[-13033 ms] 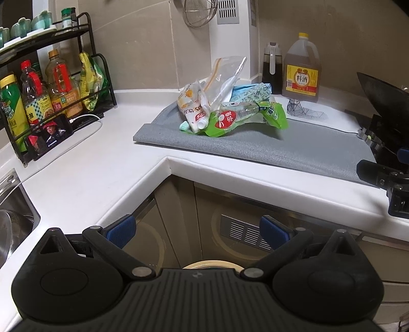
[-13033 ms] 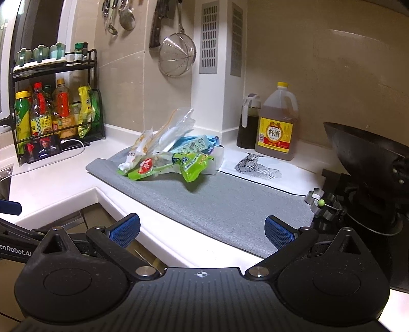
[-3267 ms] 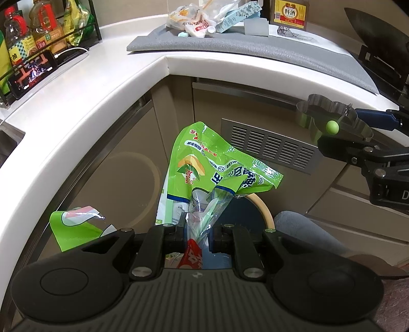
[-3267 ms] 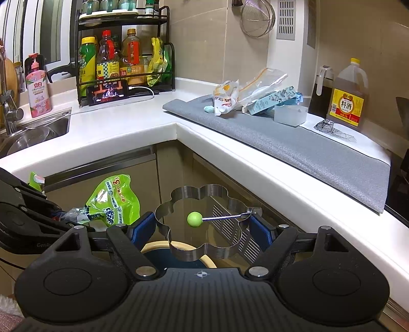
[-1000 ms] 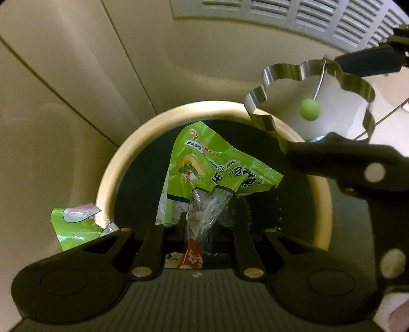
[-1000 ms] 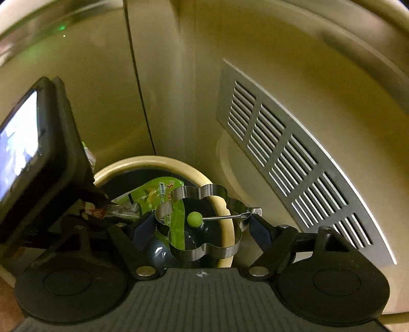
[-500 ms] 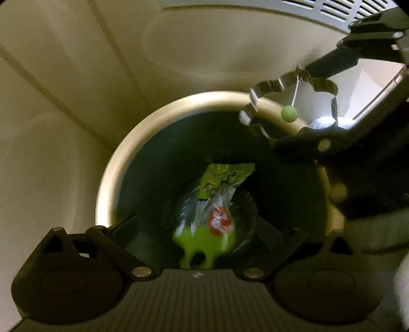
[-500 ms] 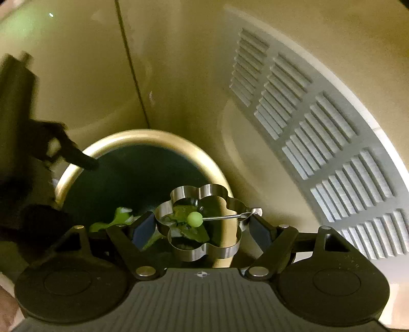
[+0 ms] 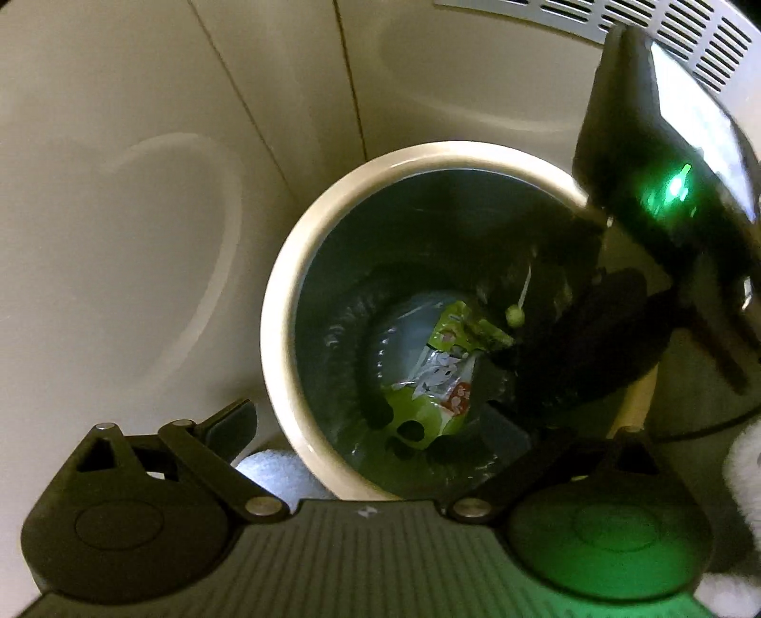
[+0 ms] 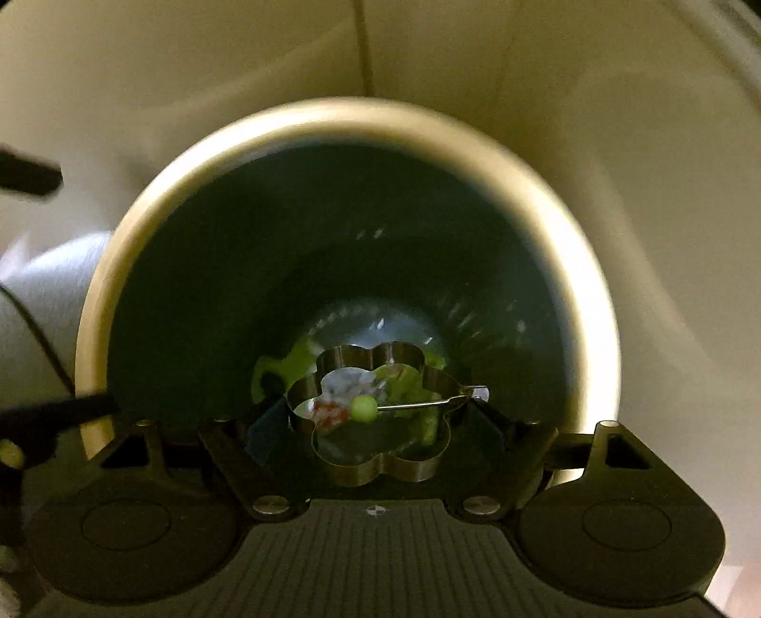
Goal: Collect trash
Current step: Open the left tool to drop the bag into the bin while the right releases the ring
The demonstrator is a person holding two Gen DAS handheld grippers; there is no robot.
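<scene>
A round bin [image 9: 285,294] with a cream rim and a dark liner stands on the floor below both grippers. A crumpled green snack wrapper [image 9: 437,375] lies at its bottom, also visible as the green wrapper [image 10: 271,375] in the right wrist view. My left gripper [image 9: 371,425] hangs open over the bin's near edge with nothing between its fingers. My right gripper [image 10: 380,423] points down into the bin [image 10: 333,114], its jaws opening. A flower-shaped metal ring [image 10: 375,470] with a green knob [image 10: 362,408] still sits between its pads. From the left, the right gripper [image 9: 537,342] is a dark shape inside the bin.
Beige cabinet doors [image 9: 142,190] rise right behind the bin, with a white vent grille [image 9: 666,24] at the upper right. Something white and fuzzy [image 9: 742,466] shows at the right edge. A pale rounded shape [image 10: 47,294] lies left of the bin.
My left gripper opened and the green wrapper dropped to the bin's bottom; the gripper then lifted away. My right gripper came down over the bin's mouth, carrying the metal ring.
</scene>
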